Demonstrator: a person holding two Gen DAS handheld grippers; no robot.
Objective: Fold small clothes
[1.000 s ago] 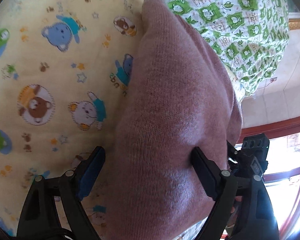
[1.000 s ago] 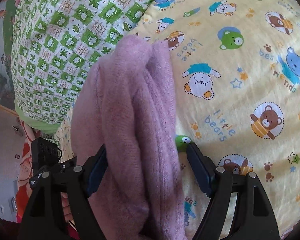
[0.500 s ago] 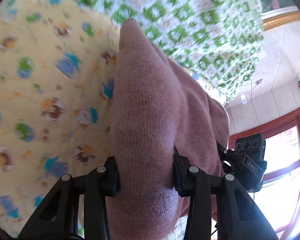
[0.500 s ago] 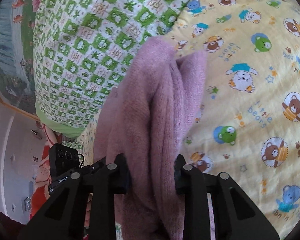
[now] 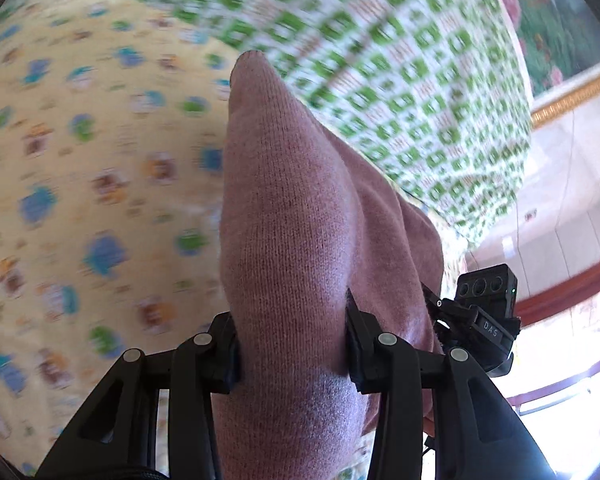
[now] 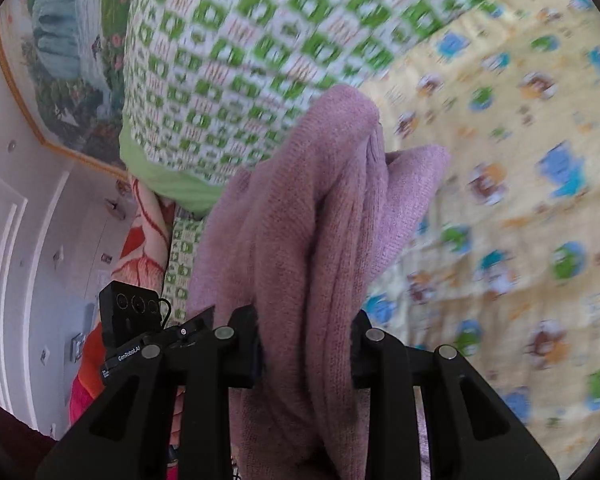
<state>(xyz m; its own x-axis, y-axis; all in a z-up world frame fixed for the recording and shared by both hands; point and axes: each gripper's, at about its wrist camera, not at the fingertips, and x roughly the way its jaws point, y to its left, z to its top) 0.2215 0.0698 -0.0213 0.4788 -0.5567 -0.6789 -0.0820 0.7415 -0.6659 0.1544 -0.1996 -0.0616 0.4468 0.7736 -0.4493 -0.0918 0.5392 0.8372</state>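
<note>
My left gripper (image 5: 292, 344) is clamped on the pink knit garment (image 5: 300, 216), both black pads pressing into a thick bunch of the wool, and I see the fabric bulging out ahead of the jaws and rising to a rounded tip straight in front of me. On the other side, my right gripper (image 6: 306, 346) is pinched on the same garment (image 6: 312, 232), here gathered in several long folds that run forward between the fingers, with one loose corner flopping off to the right of the main bunch. So the knit hangs between my two claws, held at both ends. Just off to the right of my left claw I catch the other gripper's small black camera box (image 5: 488, 292); from the right wrist view, its twin (image 6: 130, 308) sits just left of the jaws. Beyond the wool, under and to the left of the left claw, lies the yellow sheet with cartoon bears (image 5: 80, 200), badly smeared by blur. Further ahead, past the garment's tip, a green-and-white checked quilt (image 5: 400, 80) is heaped up. Far right of the left claw, a red-framed window (image 5: 572, 320) glares with daylight.
</note>
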